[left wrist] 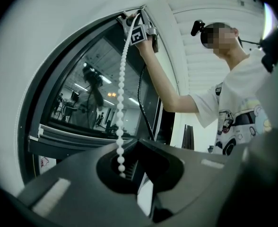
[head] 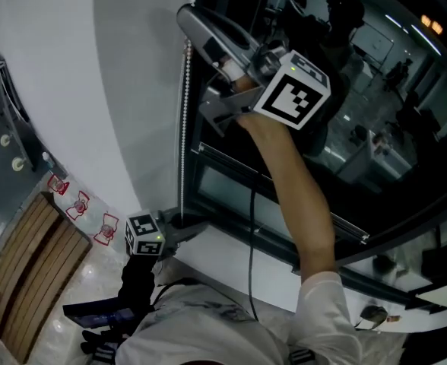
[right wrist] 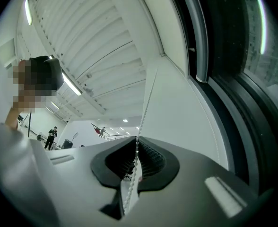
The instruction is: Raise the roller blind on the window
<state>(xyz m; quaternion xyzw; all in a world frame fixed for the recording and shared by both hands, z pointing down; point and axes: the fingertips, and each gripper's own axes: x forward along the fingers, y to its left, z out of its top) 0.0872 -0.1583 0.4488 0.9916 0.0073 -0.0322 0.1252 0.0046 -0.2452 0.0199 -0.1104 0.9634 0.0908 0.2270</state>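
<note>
Closest to the lens in the right gripper view, the right gripper (right wrist: 136, 144) had its jaws pressed together on the bead chain (right wrist: 144, 109), whose thin string of beads ran through the ribbed pads and on up past the tips. The head view showed this gripper raised at arm's length, gripping the chain's upper part.

The chain hung as one straight, taut vertical line, just to the side of the dark window frame (head: 195, 120), with the white wall (head: 125, 97) on its other side. The left gripper (left wrist: 137, 142) was at the chain's lower end, pointing level. Its jaws were also drawn in around the chain, the last beads lying in the hollow behind the tips. It appeared to be holding the chain there, though the grip showed less clearly than the right one.

So both grippers were on the same line, the right high and the left low, and the chain's long axis ran straight from one to the other. The window glass (head: 345, 90) beyond the chain was bare and dark wherever it showed. The blind's cloth and roller could not be made out in any view.

The next move probably depends on that vertical line. The pull would likely fall to the upper grip, the right, drawn straight down along the chain toward the left gripper. The lower grip would probably have to let go first, or the stretch between them would only go slack. A pull off that line might drag the beads against the frame.
</note>
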